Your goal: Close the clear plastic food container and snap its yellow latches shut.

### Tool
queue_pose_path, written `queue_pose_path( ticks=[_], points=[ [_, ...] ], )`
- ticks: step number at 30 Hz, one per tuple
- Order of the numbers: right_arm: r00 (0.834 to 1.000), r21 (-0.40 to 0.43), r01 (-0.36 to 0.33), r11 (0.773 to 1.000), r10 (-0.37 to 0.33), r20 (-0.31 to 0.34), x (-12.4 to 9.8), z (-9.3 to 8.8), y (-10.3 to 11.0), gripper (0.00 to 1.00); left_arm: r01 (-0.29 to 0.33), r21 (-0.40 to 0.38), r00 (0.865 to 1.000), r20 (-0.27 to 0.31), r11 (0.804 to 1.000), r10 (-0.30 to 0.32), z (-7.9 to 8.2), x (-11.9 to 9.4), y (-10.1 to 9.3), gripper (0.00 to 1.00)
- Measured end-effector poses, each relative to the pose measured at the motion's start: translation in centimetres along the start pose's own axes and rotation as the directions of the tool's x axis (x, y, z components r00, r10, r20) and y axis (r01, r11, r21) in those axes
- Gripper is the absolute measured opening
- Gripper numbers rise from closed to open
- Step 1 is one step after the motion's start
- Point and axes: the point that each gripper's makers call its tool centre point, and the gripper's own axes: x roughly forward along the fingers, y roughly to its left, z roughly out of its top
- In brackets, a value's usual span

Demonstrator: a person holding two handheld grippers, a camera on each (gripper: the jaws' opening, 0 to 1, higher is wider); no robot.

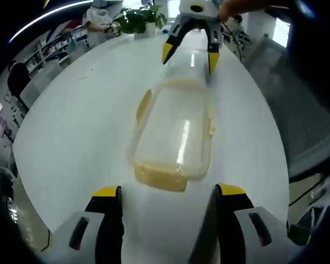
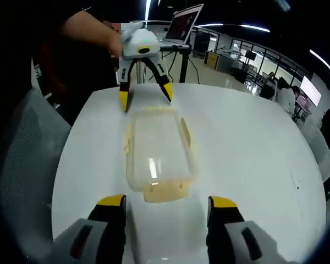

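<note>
clear container [image 1: 175, 135], lid on, lying on white surface [image 1: 77, 126]; left gripper [image 1: 168, 201] and right gripper [image 2: 168, 206] at opposite ends, jaws wide, holding nothing.

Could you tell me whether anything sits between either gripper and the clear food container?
Nothing visible does. The container lies lengthwise on the white table between the two open grippers, with only bare tabletop between it and the left gripper and the right gripper, one at each end latch.
</note>
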Motion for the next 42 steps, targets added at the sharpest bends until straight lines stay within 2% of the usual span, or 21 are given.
queue_pose_path(
  ticks=[14,17,24,27,29,32,42],
  points=[
    [0.996,-0.007,-0.066,0.998,0.065,-0.064,1.8,-0.5,-0.3,0.51,0.075,0.091,0.997,-0.021,0.993,-0.073,0.6,1.0,0.0,0.54],
    [0.993,-0.029,-0.083,0.996,0.080,-0.088,2.0,-0.9,-0.1,0.47,0.088,0.093,0.996,-0.018,0.992,-0.087,0.7,1.1,0.0,0.51],
    [0.990,-0.060,-0.110,0.992,0.104,-0.096,2.9,-0.1,-0.1,0.45,0.109,0.108,0.994,-0.007,0.988,-0.109,1.0,1.2,0.2,0.44],
    [0.986,-0.074,-0.134,0.988,0.126,-0.106,3.2,0.2,0.3,0.41,0.112,0.111,0.994,-0.005,0.988,-0.112,1.0,1.3,0.3,0.40],
    [0.984,-0.098,-0.136,0.986,0.124,-0.125,3.5,0.0,0.2,0.40,0.115,0.116,0.993,-0.007,0.987,-0.115,1.0,1.3,0.2,0.40],
    [0.981,-0.089,-0.152,0.984,0.139,-0.136,3.7,-0.3,0.3,0.38,0.120,0.126,0.993,-0.006,0.985,-0.120,1.0,1.3,0.2,0.38],
    [0.981,-0.089,-0.148,0.985,0.135,-0.136,3.5,-0.3,0.3,0.37,0.121,0.130,0.993,-0.003,0.984,-0.122,1.0,1.3,0.1,0.38]
  ],
)
